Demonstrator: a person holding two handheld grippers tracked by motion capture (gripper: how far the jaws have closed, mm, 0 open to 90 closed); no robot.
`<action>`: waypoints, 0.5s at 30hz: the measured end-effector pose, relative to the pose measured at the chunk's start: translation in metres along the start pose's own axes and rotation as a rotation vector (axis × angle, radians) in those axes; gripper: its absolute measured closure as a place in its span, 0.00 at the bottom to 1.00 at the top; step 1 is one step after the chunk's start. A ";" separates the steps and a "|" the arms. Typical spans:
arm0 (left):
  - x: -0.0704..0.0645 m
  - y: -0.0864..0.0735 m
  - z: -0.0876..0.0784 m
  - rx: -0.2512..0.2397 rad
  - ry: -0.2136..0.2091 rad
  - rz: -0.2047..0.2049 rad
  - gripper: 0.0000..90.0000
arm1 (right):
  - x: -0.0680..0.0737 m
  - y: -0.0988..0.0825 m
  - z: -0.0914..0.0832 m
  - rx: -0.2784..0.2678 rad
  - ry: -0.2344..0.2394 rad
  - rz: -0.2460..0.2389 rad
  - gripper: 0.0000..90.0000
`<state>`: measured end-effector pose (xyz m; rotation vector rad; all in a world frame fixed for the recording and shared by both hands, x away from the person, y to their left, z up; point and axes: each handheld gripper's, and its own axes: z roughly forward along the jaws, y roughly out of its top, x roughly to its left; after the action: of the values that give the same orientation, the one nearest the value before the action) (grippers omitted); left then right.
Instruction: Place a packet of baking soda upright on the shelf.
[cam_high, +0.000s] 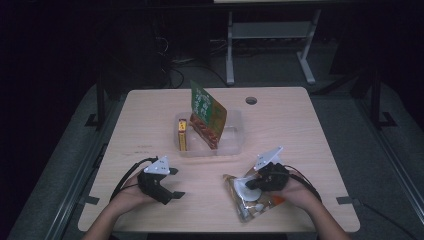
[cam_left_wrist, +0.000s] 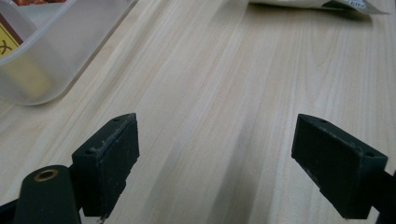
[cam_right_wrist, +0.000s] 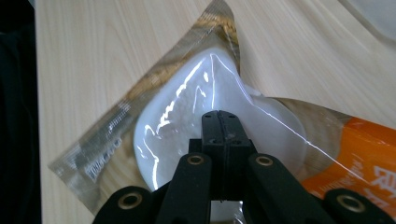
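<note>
A clear snack bag (cam_high: 249, 201) with a white round piece and an orange label lies near the table's front right; in the right gripper view the bag (cam_right_wrist: 173, 121) spreads under the jaws. My right gripper (cam_high: 251, 184) (cam_right_wrist: 219, 115) has its jaws pressed together on the bag's top film, which creases up toward the tips. My left gripper (cam_high: 176, 182) (cam_left_wrist: 215, 149) rests at the front left, jaws wide apart over bare wood with nothing between them.
A clear plastic tub (cam_high: 235, 146) (cam_left_wrist: 56, 51) sits mid-table, holding an upright green and orange packet (cam_high: 207, 114) and a yellow box (cam_high: 182, 134). A cable hole (cam_high: 251, 100) marks the far side. Table legs and a dark floor lie beyond.
</note>
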<state>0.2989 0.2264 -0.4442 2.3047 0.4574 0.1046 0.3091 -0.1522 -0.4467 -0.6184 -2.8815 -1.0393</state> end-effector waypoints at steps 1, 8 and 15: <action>0.000 0.000 0.000 0.000 -0.001 -0.001 0.16 | 0.002 0.003 0.003 -0.003 -0.002 -0.004 1.00; 0.000 0.001 -0.001 -0.004 -0.005 0.001 0.16 | 0.008 0.018 0.019 -0.019 0.008 -0.015 1.00; 0.000 0.003 -0.003 -0.010 0.002 0.003 0.16 | 0.025 0.046 0.042 -0.019 -0.019 -0.063 1.00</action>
<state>0.2992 0.2265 -0.4399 2.2960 0.4538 0.1103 0.3083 -0.0855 -0.4477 -0.5446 -2.9292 -1.0762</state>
